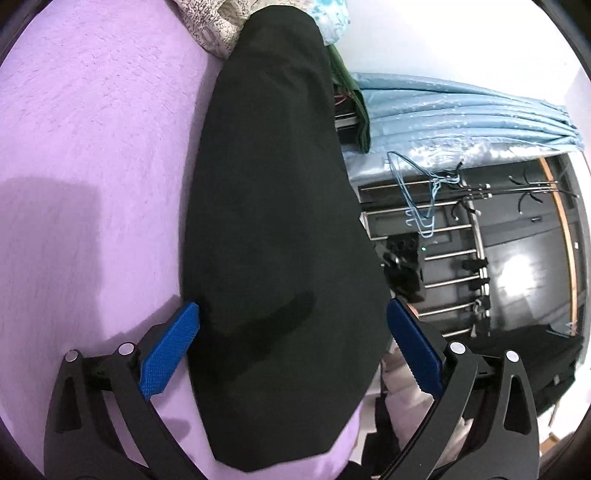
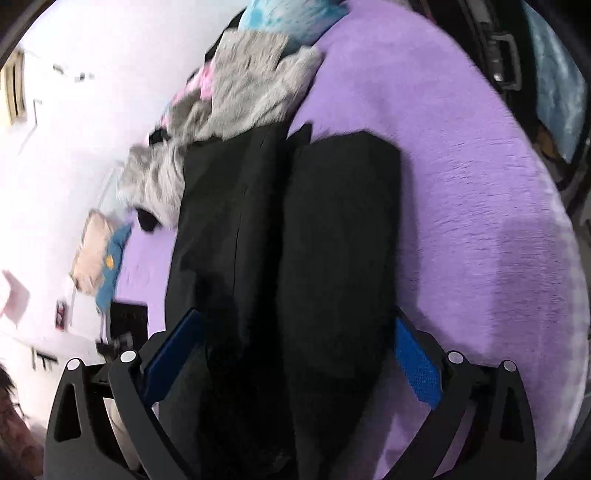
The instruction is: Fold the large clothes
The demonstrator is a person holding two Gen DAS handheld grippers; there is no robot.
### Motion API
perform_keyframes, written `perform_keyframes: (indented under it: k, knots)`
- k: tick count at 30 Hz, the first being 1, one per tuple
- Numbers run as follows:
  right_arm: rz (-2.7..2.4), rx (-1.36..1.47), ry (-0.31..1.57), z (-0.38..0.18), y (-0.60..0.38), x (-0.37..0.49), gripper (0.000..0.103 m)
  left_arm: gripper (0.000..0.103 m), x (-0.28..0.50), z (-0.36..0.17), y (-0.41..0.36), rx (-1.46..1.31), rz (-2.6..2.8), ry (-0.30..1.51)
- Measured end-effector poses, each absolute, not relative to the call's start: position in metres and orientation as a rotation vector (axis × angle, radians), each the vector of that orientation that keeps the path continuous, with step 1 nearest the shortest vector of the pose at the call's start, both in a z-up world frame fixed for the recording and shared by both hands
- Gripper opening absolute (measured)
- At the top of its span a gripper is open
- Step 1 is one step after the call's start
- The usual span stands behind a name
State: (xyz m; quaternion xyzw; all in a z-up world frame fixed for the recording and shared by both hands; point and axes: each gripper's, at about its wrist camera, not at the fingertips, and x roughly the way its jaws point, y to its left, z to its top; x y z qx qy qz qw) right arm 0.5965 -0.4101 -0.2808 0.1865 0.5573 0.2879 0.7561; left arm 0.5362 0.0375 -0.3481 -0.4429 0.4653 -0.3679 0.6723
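A large black garment (image 1: 273,221) lies lengthwise on a purple fleece bed cover (image 1: 92,129). In the left wrist view it forms one long flat strip along the bed's edge. My left gripper (image 1: 293,325) is open, its blue pads (image 1: 171,350) wide apart on either side of the garment's near end. In the right wrist view the black garment (image 2: 295,240) shows two side-by-side folded sections. My right gripper (image 2: 295,332) is open too, its blue pads (image 2: 417,362) straddling the cloth.
A grey patterned blanket (image 2: 240,92) and a blue cloth (image 2: 280,22) are piled at the far end of the bed. Beside the bed stand a blue curtain (image 1: 461,110) and a metal rack with hangers (image 1: 443,229). A pillow (image 2: 96,251) lies near the wall.
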Motion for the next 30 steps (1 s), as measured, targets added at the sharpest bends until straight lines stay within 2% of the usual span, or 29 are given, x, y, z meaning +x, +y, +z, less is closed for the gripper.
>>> perform_keyframes:
  k: [4, 13, 17, 20, 22, 24, 25, 27, 30]
  knots:
    - [0.604, 0.319, 1.275, -0.284, -0.392, 0.598, 0.098, 0.096, 0.546, -0.347, 0.026, -0.909, -0.793, 1.094]
    - [0.691, 0.480, 1.353, -0.298, -0.377, 0.606, 0.098, 0.096, 0.566, -0.357, 0.007, -0.861, -0.784, 1.152]
    - [0.720, 0.499, 1.340, -0.301, -0.373, 0.604, 0.098, 0.095, 0.567, -0.356, -0.007, -0.834, -0.815, 1.145]
    - [0.743, 0.538, 1.293, -0.304, -0.382, 0.600, 0.096, 0.091, 0.569, -0.357, -0.003, -0.914, -0.828, 1.134]
    - [0.711, 0.428, 1.278, -0.303, -0.375, 0.593, 0.074, 0.079, 0.570, -0.358, -0.002, -0.945, -0.832, 1.137]
    - [0.686, 0.451, 1.277, -0.303, -0.380, 0.592, 0.045, 0.060, 0.569, -0.359, -0.001, -0.942, -0.825, 1.143]
    - [0.687, 0.476, 1.272, -0.302, -0.383, 0.592, 0.039, 0.057, 0.569, -0.358, 0.000, -0.946, -0.823, 1.142]
    - [0.707, 0.451, 1.231, -0.294, -0.382, 0.588, 0.028, 0.043, 0.565, -0.354, 0.001, -0.964, -0.821, 1.125]
    - [0.707, 0.446, 1.202, -0.279, -0.378, 0.579, 0.023, 0.038, 0.552, -0.332, 0.000, -0.954, -0.825, 1.076]
